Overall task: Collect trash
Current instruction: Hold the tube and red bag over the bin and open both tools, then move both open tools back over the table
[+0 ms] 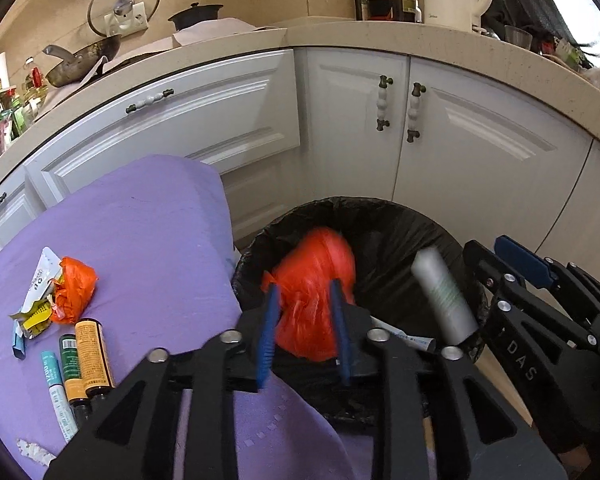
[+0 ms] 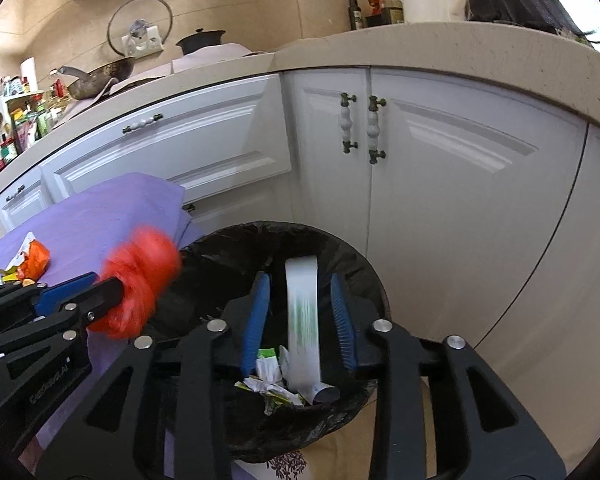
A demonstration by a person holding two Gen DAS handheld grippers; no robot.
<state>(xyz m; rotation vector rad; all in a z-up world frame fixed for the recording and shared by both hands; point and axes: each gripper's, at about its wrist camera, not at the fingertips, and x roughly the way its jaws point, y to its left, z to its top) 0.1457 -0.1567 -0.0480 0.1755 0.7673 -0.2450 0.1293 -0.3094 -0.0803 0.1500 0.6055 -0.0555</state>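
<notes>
Black liner marks the trash bin (image 1: 384,248), and you have both grippers over its mouth. Your left gripper (image 1: 306,326) has its fingers spread, the red plastic bag (image 1: 314,292) blurred between them and seemingly loose from the pads, so I judge it is dropping in. Your right gripper (image 2: 300,320) is likewise parted around the white tube (image 2: 303,312), which stands tilted in the bin with gaps on both sides. Crumpled wrappers (image 2: 270,384) already lie at the bottom, so part of the job is done.

Plenty is left on the purple cloth (image 1: 140,240) beside the bin: an orange bag with torn packets (image 1: 60,296), a brown bottle (image 1: 94,354), a green bottle (image 1: 71,364), a teal tube (image 1: 56,392) and a white scrap (image 1: 32,450) near the edge. Go back there next.
</notes>
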